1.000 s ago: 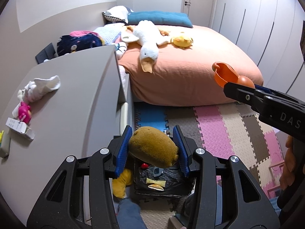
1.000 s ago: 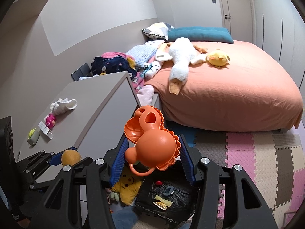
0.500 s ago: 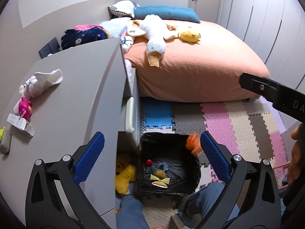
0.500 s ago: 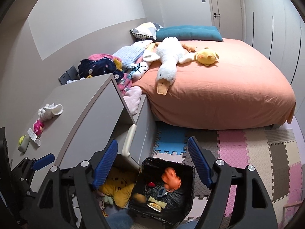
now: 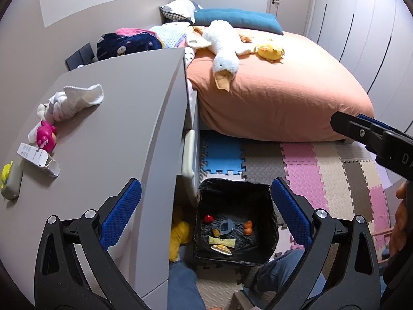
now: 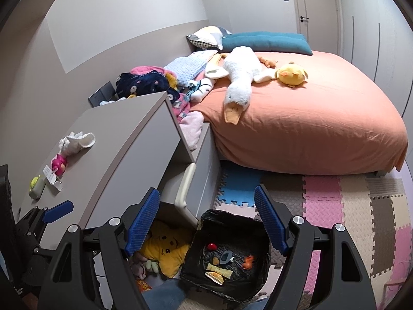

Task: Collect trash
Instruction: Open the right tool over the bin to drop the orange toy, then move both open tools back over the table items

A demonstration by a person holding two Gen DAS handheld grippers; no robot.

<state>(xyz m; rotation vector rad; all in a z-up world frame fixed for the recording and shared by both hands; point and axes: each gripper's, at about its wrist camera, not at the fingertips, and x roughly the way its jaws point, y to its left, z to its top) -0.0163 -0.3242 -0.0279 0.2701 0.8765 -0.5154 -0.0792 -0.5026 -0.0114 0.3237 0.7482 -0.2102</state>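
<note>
Below both tools sits the lined bin (image 5: 235, 222), its opening framed between the spread blue pads of the left gripper (image 5: 206, 219) and likewise of the right gripper (image 6: 206, 219). Both stand wide apart and pinch nothing. Trash already lies on the bin floor: a red piece (image 5: 208, 218), an orange scrap (image 5: 248, 227), a yellow wrapper (image 5: 222, 242).

More litter appears to remain up and to the left of the left gripper, on the grey cabinet top (image 5: 124, 118): a small white carton (image 5: 38, 159), a pink toy (image 5: 46, 135), a bundled white cloth (image 5: 74, 100). The step in hand is judged to be turning from the bin towards these. Good practice would be to keep the pads spread, clear the cabinet edge, and settle on one item squarely, the carton by its long sides.

Compared with a second earlier, the left gripper no longer clamps the brown lump, nor the right the orange toy; both pieces have dropped into the bin, and both jaws have sprung apart.
</note>
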